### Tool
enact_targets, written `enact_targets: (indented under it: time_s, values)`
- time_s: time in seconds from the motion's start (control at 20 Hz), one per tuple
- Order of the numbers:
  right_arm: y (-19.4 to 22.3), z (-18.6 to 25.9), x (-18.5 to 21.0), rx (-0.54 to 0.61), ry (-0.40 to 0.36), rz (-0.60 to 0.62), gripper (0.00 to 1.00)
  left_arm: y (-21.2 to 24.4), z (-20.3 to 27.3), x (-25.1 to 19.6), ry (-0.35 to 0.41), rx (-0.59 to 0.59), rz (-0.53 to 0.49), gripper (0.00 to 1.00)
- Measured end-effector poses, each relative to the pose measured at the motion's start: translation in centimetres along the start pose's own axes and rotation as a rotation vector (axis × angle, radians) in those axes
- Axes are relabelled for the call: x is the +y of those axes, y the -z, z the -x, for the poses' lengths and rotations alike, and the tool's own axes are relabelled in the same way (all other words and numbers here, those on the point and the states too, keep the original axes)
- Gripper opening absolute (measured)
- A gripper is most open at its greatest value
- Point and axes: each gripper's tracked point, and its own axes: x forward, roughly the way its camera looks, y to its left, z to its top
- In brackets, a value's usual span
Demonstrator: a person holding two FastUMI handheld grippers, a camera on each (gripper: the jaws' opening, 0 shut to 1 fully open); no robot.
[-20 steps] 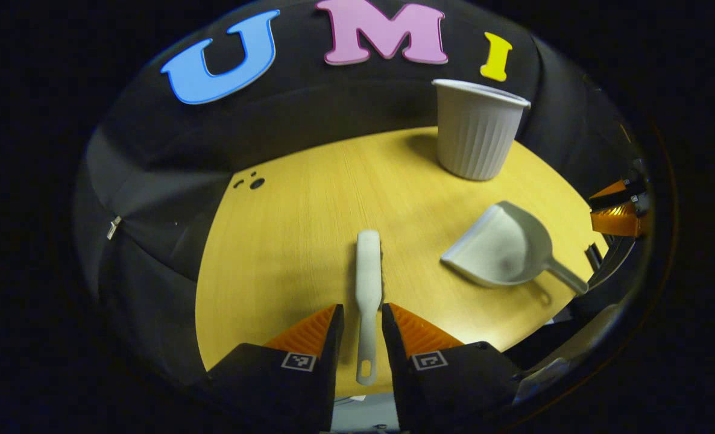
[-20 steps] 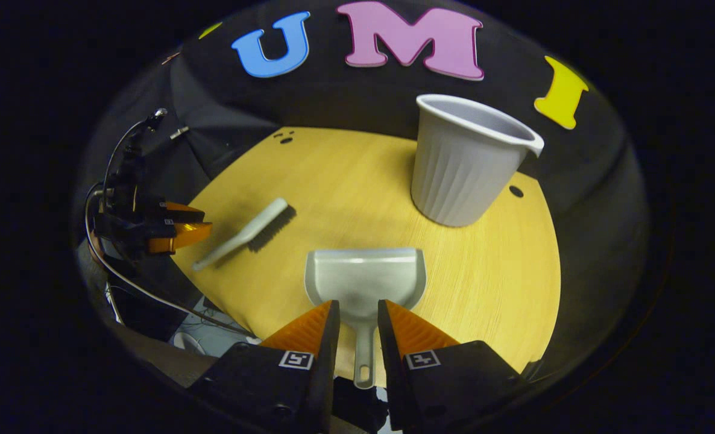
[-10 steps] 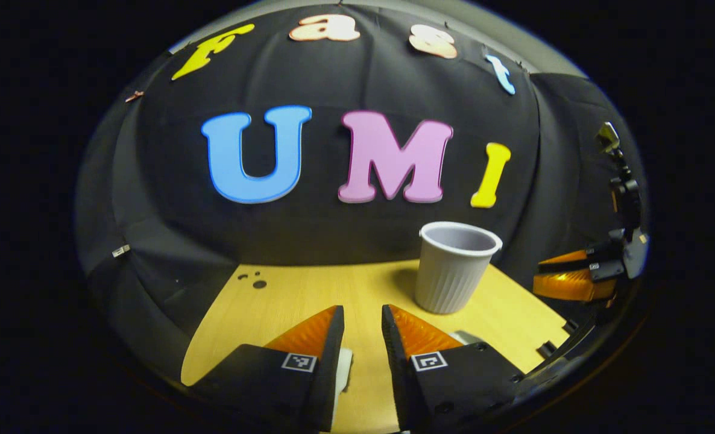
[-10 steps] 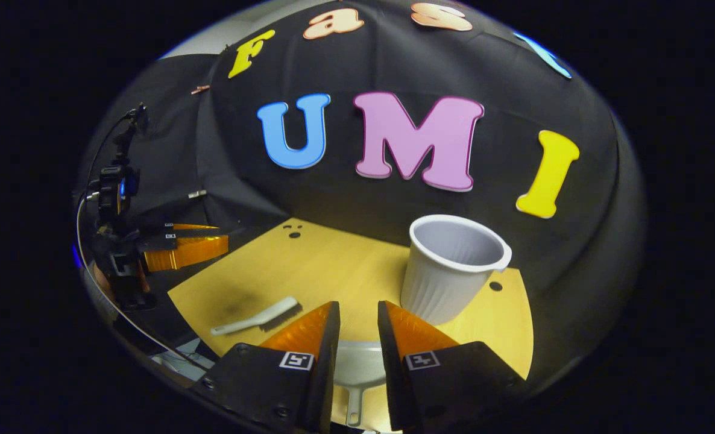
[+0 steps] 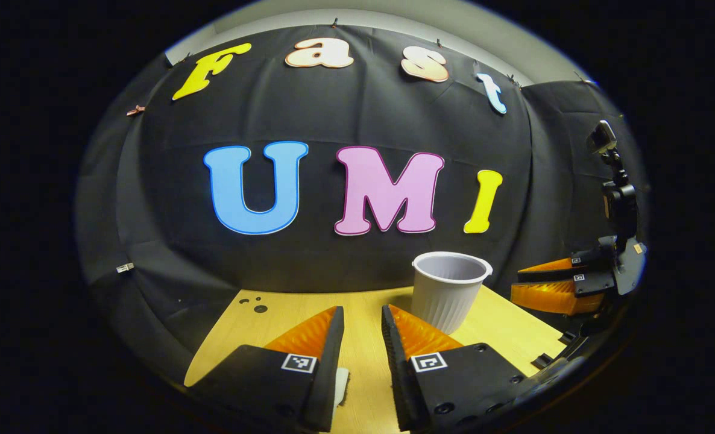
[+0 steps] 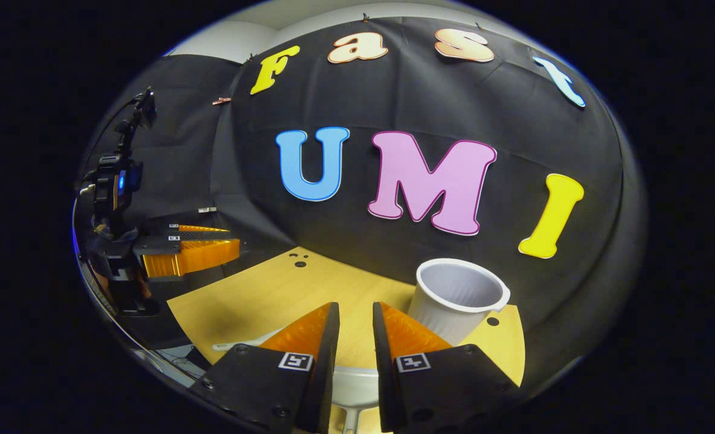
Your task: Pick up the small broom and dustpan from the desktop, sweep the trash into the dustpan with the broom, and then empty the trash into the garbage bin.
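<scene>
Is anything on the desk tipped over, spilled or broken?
Nothing stands out. The white bin stands upright on the desk, with no spill near it. The broom and the dustpan lie flat, each peeking out between a gripper's fingers. No trash can be made out.

Setting: a staged recording booth in a lab, not a home. Black cloth wall (image 5: pixel 345 114) hangs pinned behind and to the sides of a small light-wood table (image 5: pixel 255 322). Pale room wall shows above the cloth's top edge. Camera on a stalk (image 6: pixel 143 108) rides the far hand-held gripper (image 6: pixel 204 248).
</scene>
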Motion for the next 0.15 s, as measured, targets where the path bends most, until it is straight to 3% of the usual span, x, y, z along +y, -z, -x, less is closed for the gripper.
enact_targets:
  time_s: [0.1,0.15]
  values:
    - [-0.23,-0.24,-0.05,-0.005,-0.007,0.004,0.39,0.42,0.29,-0.23,-0.011,0.007,-0.008,0.43]
    - [-0.20,-0.27,0.06,-0.002,-0.015,-0.001,0.35,0.51,0.58,-0.16,-0.027,0.004,-0.016,0.43]
